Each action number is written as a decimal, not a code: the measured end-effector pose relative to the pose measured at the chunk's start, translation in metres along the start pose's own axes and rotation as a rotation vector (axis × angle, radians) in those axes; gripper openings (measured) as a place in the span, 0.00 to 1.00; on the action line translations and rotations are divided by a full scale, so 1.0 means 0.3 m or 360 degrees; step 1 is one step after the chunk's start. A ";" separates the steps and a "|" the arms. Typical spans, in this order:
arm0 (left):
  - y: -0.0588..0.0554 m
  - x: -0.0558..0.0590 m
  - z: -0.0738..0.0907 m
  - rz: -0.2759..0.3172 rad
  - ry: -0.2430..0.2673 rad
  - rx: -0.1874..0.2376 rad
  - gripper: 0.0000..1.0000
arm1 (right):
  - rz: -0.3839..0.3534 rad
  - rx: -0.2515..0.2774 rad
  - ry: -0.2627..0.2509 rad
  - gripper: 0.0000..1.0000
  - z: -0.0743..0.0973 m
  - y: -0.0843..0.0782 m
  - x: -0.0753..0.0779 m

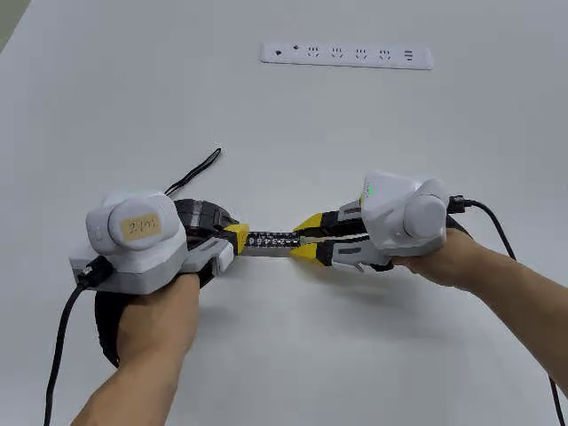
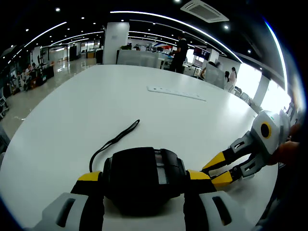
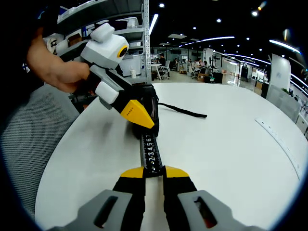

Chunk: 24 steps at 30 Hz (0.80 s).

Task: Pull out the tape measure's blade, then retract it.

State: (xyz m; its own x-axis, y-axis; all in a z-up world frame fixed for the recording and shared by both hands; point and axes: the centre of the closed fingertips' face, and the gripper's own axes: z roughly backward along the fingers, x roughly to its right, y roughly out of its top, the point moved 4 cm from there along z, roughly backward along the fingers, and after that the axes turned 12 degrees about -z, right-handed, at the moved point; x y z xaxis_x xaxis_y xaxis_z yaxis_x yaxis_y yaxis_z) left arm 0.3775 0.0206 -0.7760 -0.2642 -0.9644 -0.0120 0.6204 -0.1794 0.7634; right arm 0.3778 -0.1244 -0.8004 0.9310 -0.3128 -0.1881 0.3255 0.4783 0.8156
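The left gripper (image 2: 144,176) has its fingers (image 2: 89,176) clamped on the tape measure (image 1: 202,216), low over the white counter (image 1: 284,355); the right gripper (image 3: 153,172) pinches the blade (image 3: 150,149) near its tip, fingers closed on it, a short numbered stretch spanning the two; beyond lie the black wrist strap (image 1: 197,169) and a power strip (image 1: 346,54); the thin blade could slip from the pinch and snap back, or an off-axis pull could kink it.
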 end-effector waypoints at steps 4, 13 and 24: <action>0.000 0.000 0.000 0.0000 0.0000 0.0000 0.64 | -0.0001 0.0001 0.0000 0.12 -0.002 0.001 0.000; 0.001 -0.001 0.001 0.0011 -0.0009 0.0002 0.64 | -0.0016 0.0017 0.0020 0.12 -0.058 0.033 -0.018; 0.001 0.000 0.001 0.0010 -0.0013 -0.0001 0.64 | -0.0010 0.0021 0.0025 0.12 -0.093 0.051 -0.030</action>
State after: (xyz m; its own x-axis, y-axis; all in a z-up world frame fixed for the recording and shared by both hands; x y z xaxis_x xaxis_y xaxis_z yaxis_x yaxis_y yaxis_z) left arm 0.3774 0.0205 -0.7755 -0.2666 -0.9638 -0.0019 0.6225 -0.1737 0.7631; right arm 0.3791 -0.0914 -0.8014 0.9314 -0.3028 -0.2020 0.3294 0.4654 0.8215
